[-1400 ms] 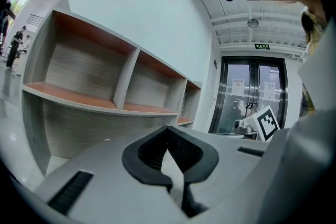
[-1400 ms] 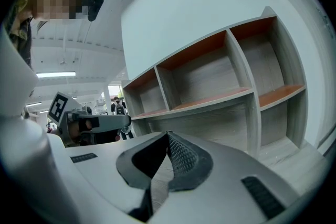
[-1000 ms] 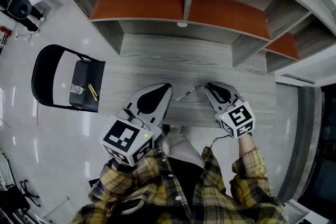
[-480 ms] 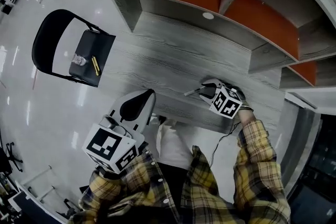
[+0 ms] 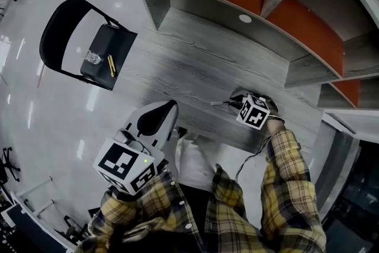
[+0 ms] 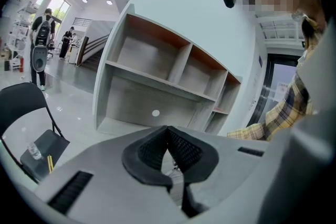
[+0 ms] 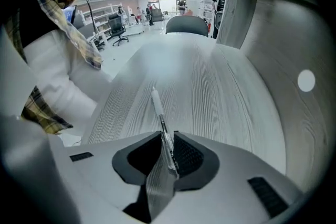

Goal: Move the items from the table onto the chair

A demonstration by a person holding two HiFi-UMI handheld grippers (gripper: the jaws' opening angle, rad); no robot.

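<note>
Since a second ago the right tongs (image 5: 235, 102) have dropped nose-down onto the surface (image 5: 195, 68) and have just been closing. They're half spread now, with the pen (image 7: 159, 107) between the pads, lying along the right one, not pinched yet. Pen lies on the surface near its front edge. The left tongs (image 6: 168, 136) are pressed together at the tips, empty, just off that edge. The chair (image 5: 121, 47) sits well off to my left, small bottle (image 5: 93, 58) and yellow stick (image 5: 111, 65) on its seat. My read: pen pickup underway, carry to chair next.
</note>
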